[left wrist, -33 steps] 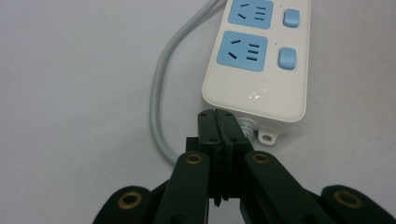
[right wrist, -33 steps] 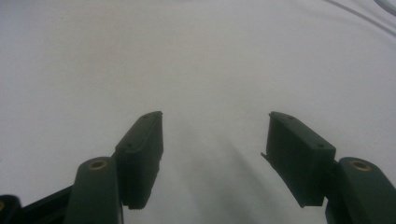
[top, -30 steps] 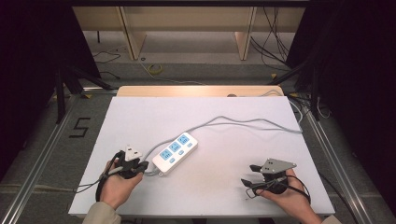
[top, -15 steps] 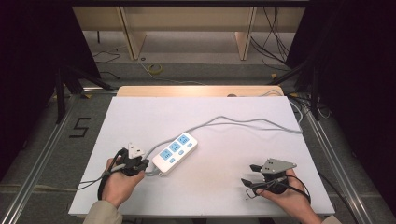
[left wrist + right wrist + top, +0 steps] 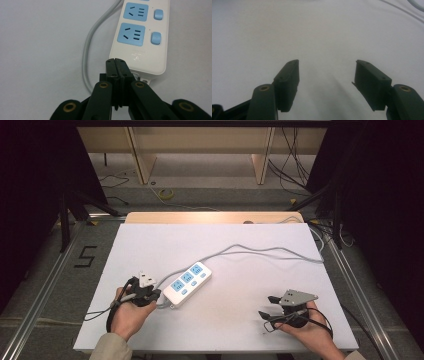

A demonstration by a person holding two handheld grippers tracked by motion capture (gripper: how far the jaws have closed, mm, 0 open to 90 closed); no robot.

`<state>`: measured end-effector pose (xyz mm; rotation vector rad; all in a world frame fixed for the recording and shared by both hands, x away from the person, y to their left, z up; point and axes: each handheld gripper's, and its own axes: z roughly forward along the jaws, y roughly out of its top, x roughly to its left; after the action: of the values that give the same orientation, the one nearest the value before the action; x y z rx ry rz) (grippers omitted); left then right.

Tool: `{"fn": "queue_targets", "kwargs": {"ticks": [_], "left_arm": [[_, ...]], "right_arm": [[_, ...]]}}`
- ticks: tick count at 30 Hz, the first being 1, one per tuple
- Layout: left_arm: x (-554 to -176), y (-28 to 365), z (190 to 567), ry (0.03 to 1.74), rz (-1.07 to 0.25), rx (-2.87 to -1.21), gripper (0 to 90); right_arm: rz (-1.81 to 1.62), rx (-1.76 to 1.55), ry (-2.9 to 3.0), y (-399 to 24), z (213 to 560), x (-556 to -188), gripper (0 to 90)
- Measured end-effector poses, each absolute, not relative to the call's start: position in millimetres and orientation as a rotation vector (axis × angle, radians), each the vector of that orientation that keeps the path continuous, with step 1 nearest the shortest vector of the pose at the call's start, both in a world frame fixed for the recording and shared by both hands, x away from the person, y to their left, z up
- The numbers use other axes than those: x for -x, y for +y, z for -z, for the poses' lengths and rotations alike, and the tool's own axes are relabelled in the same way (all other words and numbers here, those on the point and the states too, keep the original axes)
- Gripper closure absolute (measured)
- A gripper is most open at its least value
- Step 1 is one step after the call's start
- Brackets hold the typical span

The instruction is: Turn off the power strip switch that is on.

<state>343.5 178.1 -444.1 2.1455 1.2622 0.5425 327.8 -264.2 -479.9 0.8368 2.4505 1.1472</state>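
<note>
High view sits above the near edge, looking forward and down. Left gripper view hugs the power strip (image 5: 140, 37), which both share; right gripper view skims the white table (image 5: 317, 30).

A white power strip (image 5: 187, 284) with three blue sockets lies slantwise on the white desk (image 5: 240, 320), its grey cord (image 5: 260, 251) trailing off to the right edge. The left gripper (image 5: 159, 296) sits just at the strip's near end (touching or not, I cannot tell). The right gripper (image 5: 267, 306) rests well apart, over bare desk, jaws spread.
</note>
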Motion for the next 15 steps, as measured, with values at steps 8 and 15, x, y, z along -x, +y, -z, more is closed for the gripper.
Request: {"fn": "queue_targets", "kwargs": {"ticks": [8, 15], "left_arm": [[-346.8, 174.5, 441.5, 1.258, -0.537, -2.149, 89.4], [-349.7, 170.1, 440.4, 1.254, -0.530, -2.156, 89.5]], "right_arm": [[-1.146, -0.836, 2.450, -264.2, 479.8, -327.6, 37.4], [-1.146, -0.836, 2.451, -264.3, 479.6, -327.6, 37.4]]}}
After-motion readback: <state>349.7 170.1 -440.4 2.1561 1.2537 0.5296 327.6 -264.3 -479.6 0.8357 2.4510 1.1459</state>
